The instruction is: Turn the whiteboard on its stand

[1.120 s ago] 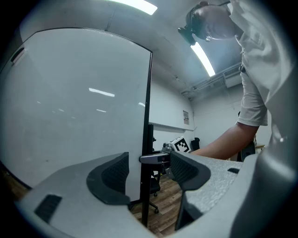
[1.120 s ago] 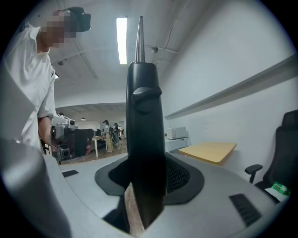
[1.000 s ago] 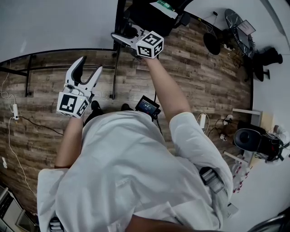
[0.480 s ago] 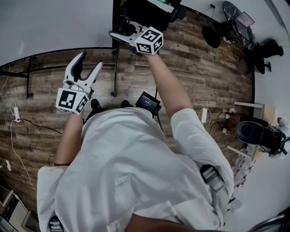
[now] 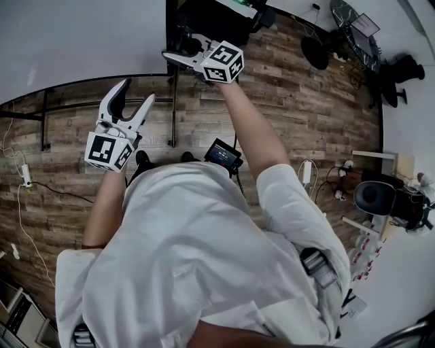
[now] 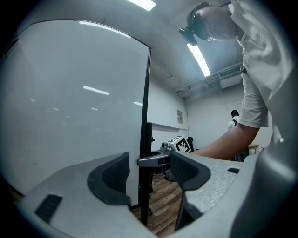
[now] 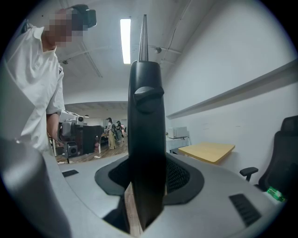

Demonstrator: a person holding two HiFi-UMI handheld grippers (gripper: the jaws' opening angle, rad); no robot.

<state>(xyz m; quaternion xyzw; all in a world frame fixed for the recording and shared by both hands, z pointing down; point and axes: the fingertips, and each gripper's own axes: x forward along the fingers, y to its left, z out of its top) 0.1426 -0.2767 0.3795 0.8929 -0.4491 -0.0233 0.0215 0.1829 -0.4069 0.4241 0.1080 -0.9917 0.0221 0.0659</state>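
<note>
The whiteboard [image 5: 81,41] fills the head view's upper left as a big white panel with a black frame edge [image 5: 170,27]. The black legs of its stand [image 5: 44,115] rest on the wood floor. My right gripper [image 5: 174,56] is shut on that frame edge; in the right gripper view the black edge [image 7: 145,139] stands upright, pinched between the pads. My left gripper [image 5: 134,98] hovers open beside the board's face, holding nothing. In the left gripper view the board [image 6: 70,102], its frame [image 6: 145,116] and the clamped right gripper [image 6: 158,160] lie beyond the open left gripper [image 6: 149,174].
A small screen device [image 5: 223,156] lies on the floor by the person's feet. Cables and a power strip [image 5: 304,178] run at the right. A black office chair [image 5: 380,200], stools [image 5: 316,58] and a dark cabinet [image 5: 224,20] stand around.
The right gripper and the frame edge it holds have drifted slightly up and left in the head view. The left gripper has barely moved and stays open.
</note>
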